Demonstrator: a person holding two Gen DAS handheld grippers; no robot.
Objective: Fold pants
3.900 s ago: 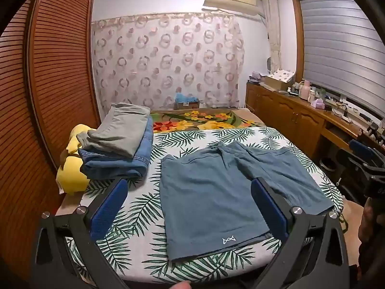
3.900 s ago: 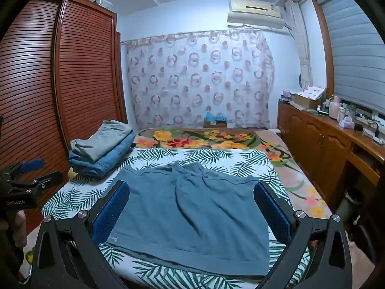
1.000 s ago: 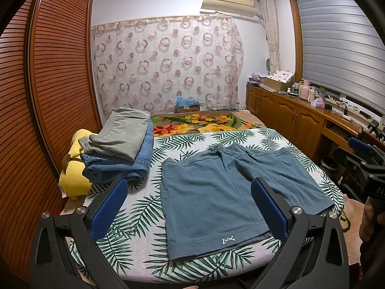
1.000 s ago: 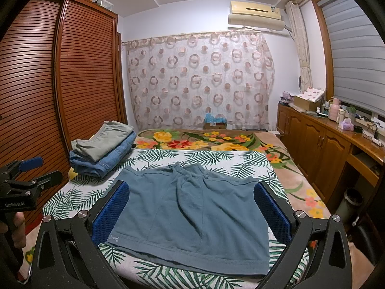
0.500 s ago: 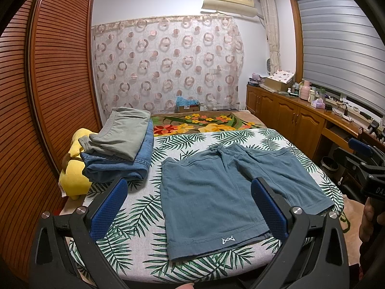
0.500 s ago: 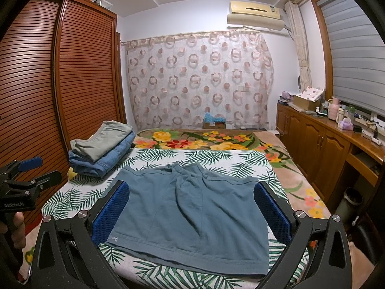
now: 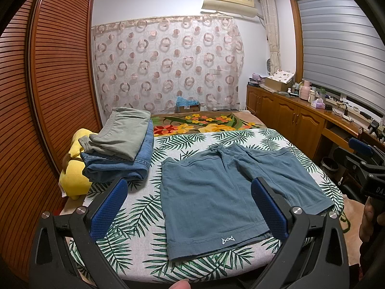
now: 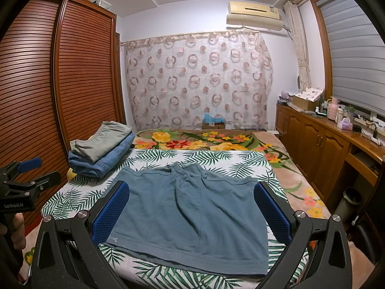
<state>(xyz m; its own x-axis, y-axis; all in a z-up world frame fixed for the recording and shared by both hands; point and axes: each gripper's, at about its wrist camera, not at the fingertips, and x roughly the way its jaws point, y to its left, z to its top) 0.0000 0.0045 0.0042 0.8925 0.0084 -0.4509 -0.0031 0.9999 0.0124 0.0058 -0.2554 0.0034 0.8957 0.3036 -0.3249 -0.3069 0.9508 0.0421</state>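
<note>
The shorts [image 7: 223, 192] between the fingers are matt, soft knitted cloth. The finger pads [image 8: 113, 212] look rough, dotted rubber. The wardrobe [image 8: 48, 91] far left is glossy slatted wood.

Folded stack [image 7: 120, 144] crowds the shorts' [image 7: 228, 187] left; right side open.

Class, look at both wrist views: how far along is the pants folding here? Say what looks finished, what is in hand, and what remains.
Looks done: grey-green pants and jeans lie folded in a stack at the left of the bed. In hand: nothing; the left gripper and right gripper are both open above the blue shorts. Left: the shorts lie spread flat, unfolded, so every fold on them remains.
</note>
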